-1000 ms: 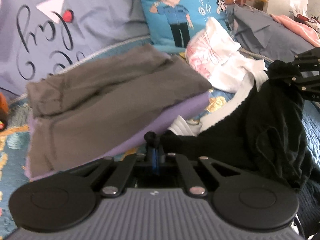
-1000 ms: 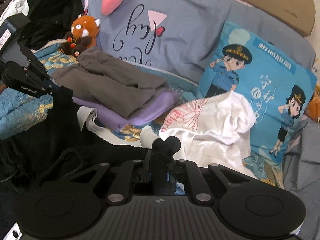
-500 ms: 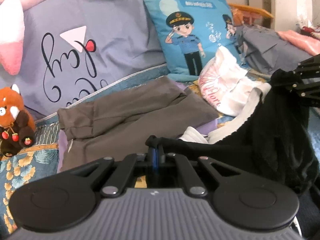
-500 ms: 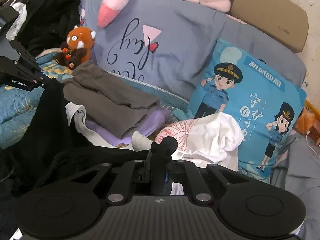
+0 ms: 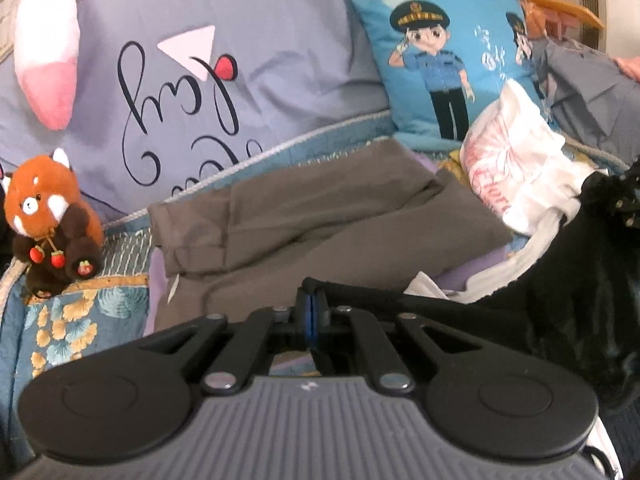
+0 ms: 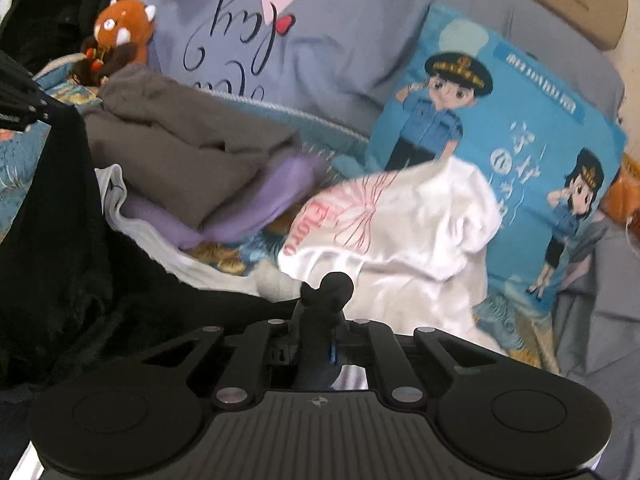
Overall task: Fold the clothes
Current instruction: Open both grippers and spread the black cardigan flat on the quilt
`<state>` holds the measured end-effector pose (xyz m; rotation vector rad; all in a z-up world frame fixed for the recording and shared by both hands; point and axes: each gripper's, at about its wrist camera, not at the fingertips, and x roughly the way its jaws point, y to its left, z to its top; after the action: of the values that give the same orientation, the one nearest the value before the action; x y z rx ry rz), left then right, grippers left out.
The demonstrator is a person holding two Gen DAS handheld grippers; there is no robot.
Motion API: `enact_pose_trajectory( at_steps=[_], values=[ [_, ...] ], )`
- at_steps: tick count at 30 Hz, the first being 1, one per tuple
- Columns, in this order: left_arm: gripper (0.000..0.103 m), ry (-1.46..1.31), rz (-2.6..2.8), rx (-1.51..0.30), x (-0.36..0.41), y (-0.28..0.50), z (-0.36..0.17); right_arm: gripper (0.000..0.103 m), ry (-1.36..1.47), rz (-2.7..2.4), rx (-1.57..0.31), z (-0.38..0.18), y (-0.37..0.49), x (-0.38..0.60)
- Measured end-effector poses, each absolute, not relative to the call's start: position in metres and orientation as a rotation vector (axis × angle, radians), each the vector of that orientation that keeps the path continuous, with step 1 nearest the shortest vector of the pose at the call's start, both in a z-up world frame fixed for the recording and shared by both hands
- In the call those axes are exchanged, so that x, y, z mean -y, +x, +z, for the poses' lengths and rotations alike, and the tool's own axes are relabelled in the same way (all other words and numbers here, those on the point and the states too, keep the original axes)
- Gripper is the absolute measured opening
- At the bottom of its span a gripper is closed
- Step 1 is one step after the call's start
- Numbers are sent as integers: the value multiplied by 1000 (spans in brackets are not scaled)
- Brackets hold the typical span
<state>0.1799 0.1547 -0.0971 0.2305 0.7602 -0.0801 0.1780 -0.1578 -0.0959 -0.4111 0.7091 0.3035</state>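
Note:
A black garment (image 5: pixel 560 300) (image 6: pixel 60 240) hangs stretched between my two grippers above the bed. The left gripper (image 5: pixel 310 300) pinches one edge of it between its blue pads, and its jaws are opening slightly with the cloth still between them. The right gripper (image 6: pixel 320 308) is shut on a bunched corner of the same garment. Each gripper shows in the other's view, the right gripper (image 5: pixel 624 200) at the far right and the left gripper (image 6: pixel 24 108) at the far left. Behind lies a folded grey garment (image 5: pixel 320 220) (image 6: pixel 180 140) on a purple one (image 6: pixel 260 208).
A crumpled white shirt (image 5: pixel 520 160) (image 6: pixel 400 232) with pink print lies right of the folded pile. A lilac pillow (image 5: pixel 240 60), a blue cartoon cushion (image 5: pixel 440 60) (image 6: pixel 500 128) and a red panda toy (image 5: pixel 48 220) (image 6: pixel 120 36) line the back.
The left view has risen and tilted up, bringing the red panda toy into sight. The right gripper has sunk and shifted, so the pile and the shirt look closer. Both still hold the black garment.

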Motion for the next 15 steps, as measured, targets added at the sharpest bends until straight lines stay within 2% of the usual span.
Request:
enact_pose_trajectory(
  at_steps=[2,4,6,8,10,12,15],
  values=[
    [17,209,-94,-788,-157,181,-98,22,-358,300,-745,-101,181,161],
    [33,200,-114,-786,-157,178,-93,51,-252,288,-759,-97,181,171],
    [39,212,-130,-783,-156,173,-85,62,-211,275,-733,-87,175,178],
    [56,205,-150,-772,-156,164,-75,64,-174,269,-717,-76,164,187],
    [91,182,-184,-768,-157,152,-64,68,-139,268,-710,-63,150,197],
    [101,183,-219,-750,-153,124,-55,72,-67,280,-711,-51,125,211],
    [103,203,-264,-762,-148,75,-52,77,63,338,-767,-48,80,232]
  ],
)
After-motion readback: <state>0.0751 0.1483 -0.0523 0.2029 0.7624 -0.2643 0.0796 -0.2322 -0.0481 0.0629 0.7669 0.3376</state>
